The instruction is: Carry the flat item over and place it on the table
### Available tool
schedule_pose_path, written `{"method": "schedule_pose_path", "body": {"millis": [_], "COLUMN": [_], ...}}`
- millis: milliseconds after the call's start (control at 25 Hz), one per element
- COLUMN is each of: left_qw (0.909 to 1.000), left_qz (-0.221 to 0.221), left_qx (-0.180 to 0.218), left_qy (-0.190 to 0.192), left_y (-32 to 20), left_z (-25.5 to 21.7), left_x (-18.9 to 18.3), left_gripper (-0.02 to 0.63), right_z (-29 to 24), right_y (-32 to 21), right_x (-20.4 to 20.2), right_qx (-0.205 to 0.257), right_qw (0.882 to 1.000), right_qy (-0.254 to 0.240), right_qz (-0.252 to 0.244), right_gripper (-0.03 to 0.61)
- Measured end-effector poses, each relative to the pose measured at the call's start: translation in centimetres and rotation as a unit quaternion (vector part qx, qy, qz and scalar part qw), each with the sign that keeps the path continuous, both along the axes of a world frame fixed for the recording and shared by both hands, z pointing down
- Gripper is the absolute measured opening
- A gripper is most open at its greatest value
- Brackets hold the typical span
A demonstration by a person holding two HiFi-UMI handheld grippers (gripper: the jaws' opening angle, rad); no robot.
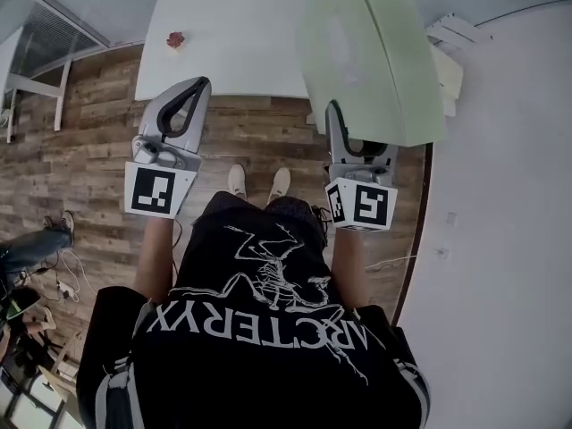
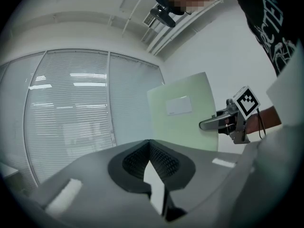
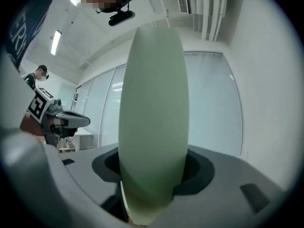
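The flat item is a pale green folder (image 1: pixel 371 52) with a white label; it stands on edge and rises over the white table (image 1: pixel 232 34). My right gripper (image 1: pixel 335 114) is shut on its lower edge. The right gripper view shows the folder (image 3: pixel 152 118) edge-on, wedged between the jaws of the right gripper (image 3: pixel 147 194). My left gripper (image 1: pixel 192 92) hovers at the table's near edge, shut with nothing in it; in its own view the left gripper (image 2: pixel 149 148) has its pads together. That view also shows the folder (image 2: pixel 183 113) held by the right gripper (image 2: pixel 223 122).
A small reddish thing (image 1: pixel 175 38) lies on the table's left part. White boxes (image 1: pixel 451 47) sit by the wall at right. Wooden floor (image 1: pixel 80 141) lies below, with another person's shoes and cables at the left (image 1: pixel 58 226). Blinds (image 2: pixel 71 108) cover the windows.
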State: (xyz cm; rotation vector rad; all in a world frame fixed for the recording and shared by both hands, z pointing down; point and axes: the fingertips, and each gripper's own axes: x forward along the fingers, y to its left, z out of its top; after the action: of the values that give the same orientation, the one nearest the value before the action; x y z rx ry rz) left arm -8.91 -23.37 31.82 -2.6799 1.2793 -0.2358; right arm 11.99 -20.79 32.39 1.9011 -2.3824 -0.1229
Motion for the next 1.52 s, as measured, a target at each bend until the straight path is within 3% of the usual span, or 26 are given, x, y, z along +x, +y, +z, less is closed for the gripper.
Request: {"method": "schedule_pose_path", "body": {"millis": [320,480,720,960,1160,1520], "left_qw": [0.9992,0.9978,0.9940,0.9892,0.9894,0.9924], "left_qz": [-0.041,-0.063,-0.094,-0.125,-0.114,-0.087], "left_qx": [-0.005,-0.016,-0.051,-0.063,-0.071,-0.066], "left_qy": [-0.001,-0.015,-0.027,-0.043,-0.056,-0.056], "left_y": [-1.3,-0.4,0.5,1.2,0.8,0.0], "left_z": [-0.1,0.2,1.8,2.1,2.8,2.7], "left_x": [1.4,1.2,-0.5,-2.6,-2.0,-0.2], "left_gripper": [-0.002,-0.002,-0.002,-0.002,-0.002,-0.002], "right_z": [2.1,7.8,17.5,21.6,24.5,26.1], "right_y": [-4.2,-7.9,-15.4,-20.1,-20.8,-20.3], "right_x": [2.4,2.8,2.9,3.1,3.9,4.2], "right_qx": [-0.021,-0.073,-0.128,-0.125,-0.119,-0.160], "right_qw": [0.999,0.997,0.992,0.992,0.992,0.986], "right_qy": [-0.016,-0.023,0.013,0.012,0.005,0.020], "right_qz": [-0.020,-0.018,-0.005,0.028,0.047,0.034], "right_gripper": [0.265,0.265,0.265,0.265,0.265,0.291]}}
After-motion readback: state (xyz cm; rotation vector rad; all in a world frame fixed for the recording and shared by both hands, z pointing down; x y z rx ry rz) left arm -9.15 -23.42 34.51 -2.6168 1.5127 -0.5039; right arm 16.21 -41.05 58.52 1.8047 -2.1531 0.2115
